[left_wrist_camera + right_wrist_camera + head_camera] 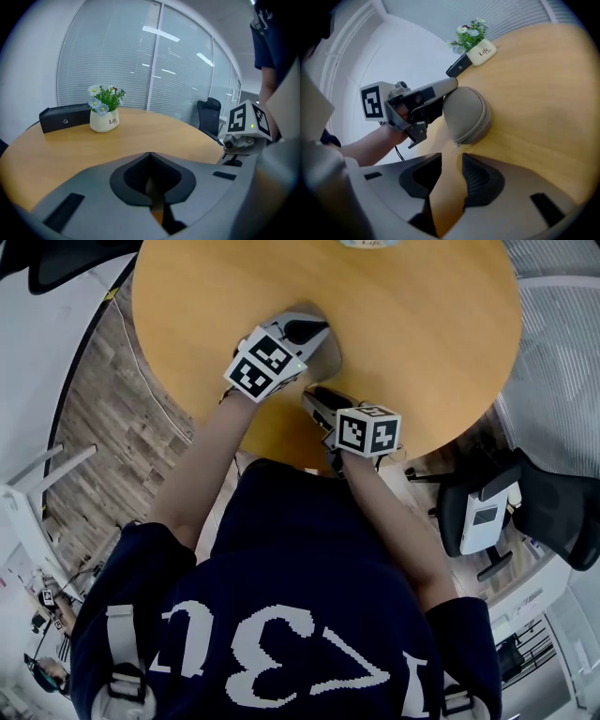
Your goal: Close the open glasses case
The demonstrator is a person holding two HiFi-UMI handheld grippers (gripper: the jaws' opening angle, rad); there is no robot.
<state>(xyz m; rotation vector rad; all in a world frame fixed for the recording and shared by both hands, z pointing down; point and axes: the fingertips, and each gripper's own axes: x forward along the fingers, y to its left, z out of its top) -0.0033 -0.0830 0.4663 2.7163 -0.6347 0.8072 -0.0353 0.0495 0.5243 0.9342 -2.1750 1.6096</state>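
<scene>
A grey zip-up glasses case [466,115] lies on the round wooden table [543,93], its two halves together and a zip line running round its edge. In the head view the case [326,357] sits near the table's front edge. My left gripper [305,329] rests against the case's upper left side; in its own view the left gripper [150,155] has its jaws together with nothing between them, and the case is hidden. My right gripper [451,157] stands just short of the case's near end with a gap between its jaws. A thin zip pull thread [454,146] hangs at that gap, ungripped.
A white pot of flowers [104,119] and a long black box [64,119] stand at the table's far side. A dark office chair [487,512] stands off the table to the right. The table's front edge [281,451] is close to the person's body.
</scene>
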